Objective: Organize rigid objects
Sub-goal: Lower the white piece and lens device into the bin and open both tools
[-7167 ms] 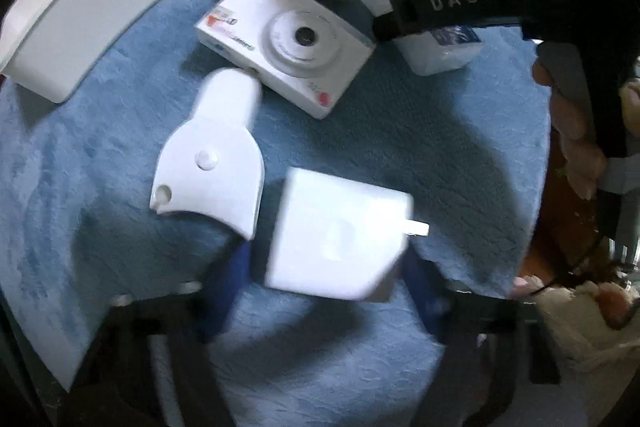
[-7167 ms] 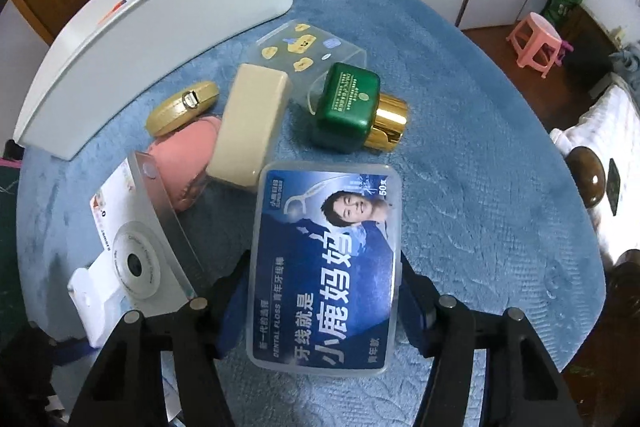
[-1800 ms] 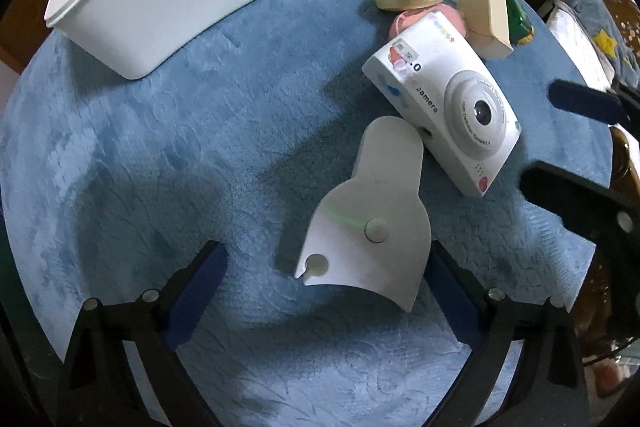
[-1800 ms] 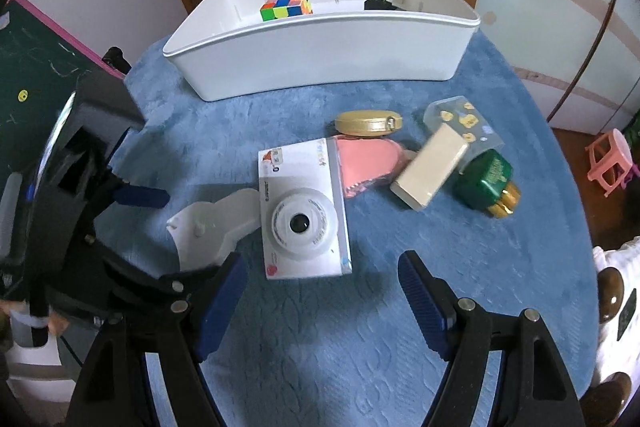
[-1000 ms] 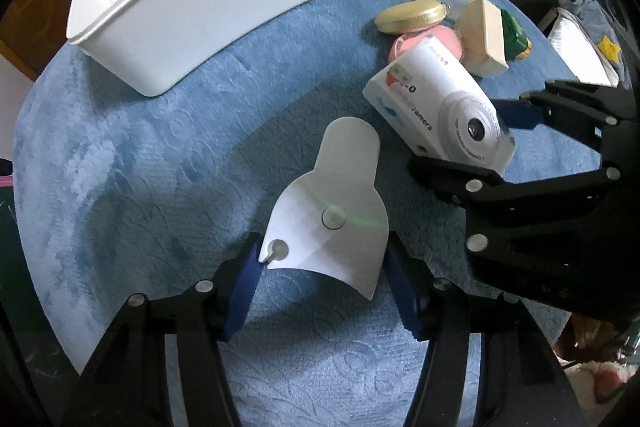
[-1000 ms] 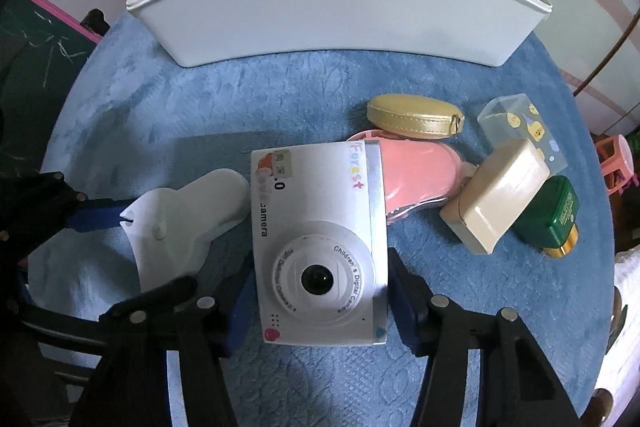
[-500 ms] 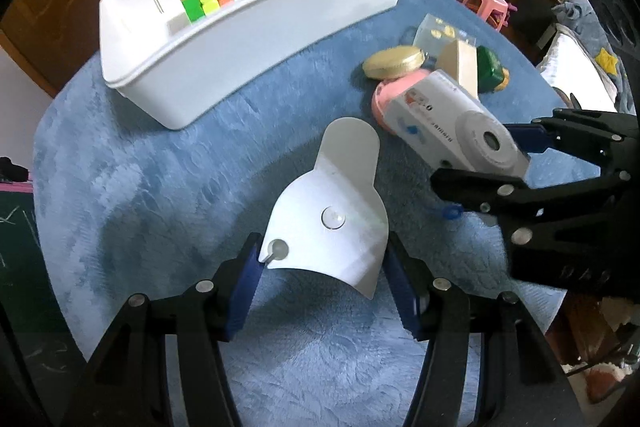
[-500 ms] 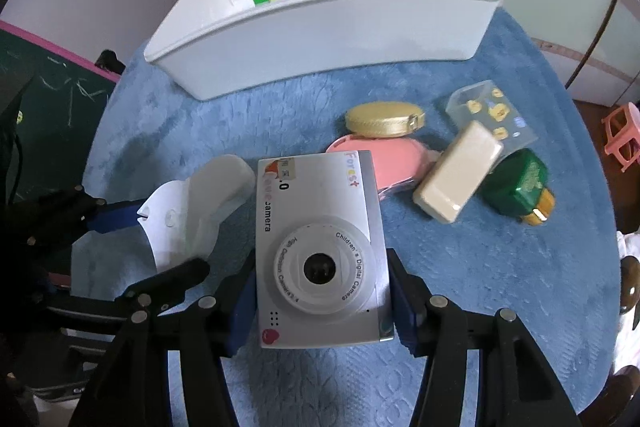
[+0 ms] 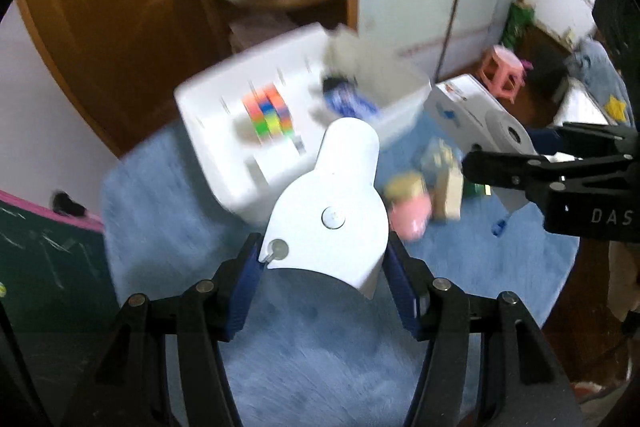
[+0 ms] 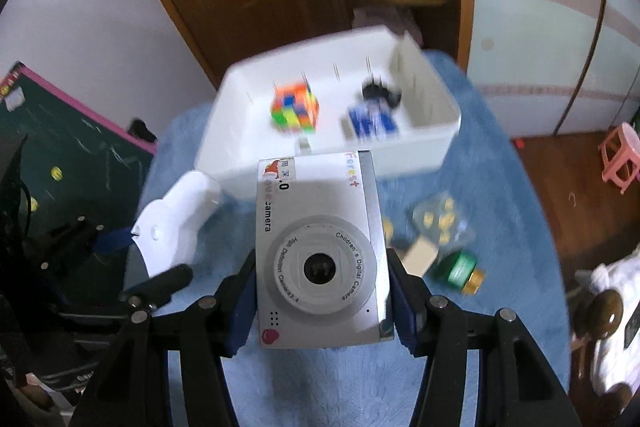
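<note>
Up above the blue worktop (image 10: 500,187), both grippers carry something. On the left gripper (image 9: 324,267) the jaws are clamped on a white bell-shaped piece (image 9: 332,211); on the right gripper (image 10: 320,303) they grip a white toy camera (image 10: 320,247) by its sides. Beyond them sits the white bin (image 10: 400,155), with a colour cube (image 10: 294,107) and a blue box (image 10: 372,123) inside.
</note>
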{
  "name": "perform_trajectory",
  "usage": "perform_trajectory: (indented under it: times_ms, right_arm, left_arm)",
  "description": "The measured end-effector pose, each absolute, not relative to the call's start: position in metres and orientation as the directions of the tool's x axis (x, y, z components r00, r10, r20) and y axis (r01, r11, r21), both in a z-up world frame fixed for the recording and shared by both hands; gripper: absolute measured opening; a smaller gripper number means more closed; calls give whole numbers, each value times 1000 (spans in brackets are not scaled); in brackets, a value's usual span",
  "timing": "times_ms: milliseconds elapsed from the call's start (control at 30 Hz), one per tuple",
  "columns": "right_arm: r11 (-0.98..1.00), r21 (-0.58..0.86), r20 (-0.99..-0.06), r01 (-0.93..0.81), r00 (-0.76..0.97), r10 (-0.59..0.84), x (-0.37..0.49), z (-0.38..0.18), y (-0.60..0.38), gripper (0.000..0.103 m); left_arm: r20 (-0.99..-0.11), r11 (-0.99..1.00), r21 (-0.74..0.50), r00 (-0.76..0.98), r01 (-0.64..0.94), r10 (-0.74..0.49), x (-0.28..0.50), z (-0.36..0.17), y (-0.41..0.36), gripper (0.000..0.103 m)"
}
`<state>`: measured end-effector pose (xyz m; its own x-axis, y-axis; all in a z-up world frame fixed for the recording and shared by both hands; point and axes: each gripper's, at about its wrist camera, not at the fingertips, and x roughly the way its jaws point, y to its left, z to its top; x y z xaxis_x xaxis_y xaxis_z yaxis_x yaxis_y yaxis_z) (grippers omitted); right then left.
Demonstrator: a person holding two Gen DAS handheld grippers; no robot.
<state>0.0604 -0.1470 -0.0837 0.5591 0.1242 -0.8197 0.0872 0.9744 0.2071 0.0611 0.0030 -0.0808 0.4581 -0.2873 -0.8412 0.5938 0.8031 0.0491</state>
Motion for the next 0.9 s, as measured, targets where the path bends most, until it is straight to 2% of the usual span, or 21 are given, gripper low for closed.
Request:
perform_trajectory:
  times_ms: [233, 433, 600, 900]
  right_arm:
    - [982, 190, -753, 12, 643, 138, 98, -8, -164, 58]
    - [986, 169, -738, -8, 662, 132, 168, 14, -185, 58]
    - [977, 212, -786, 6, 595, 167, 248, -27, -203, 58]
    - [975, 219, -890, 42, 419, 182, 348, -149, -196, 58]
  left_arm:
    - [-752, 854, 122, 609, 506, -253, 106, -15, -3, 63]
    - [-751, 904, 98, 627, 416, -207, 165, -9, -11, 63]
    - [-809, 936, 50, 564, 349, -168, 208, -52, -21, 63]
    - [-910, 977, 3, 407, 212, -86, 251, -163, -32, 63]
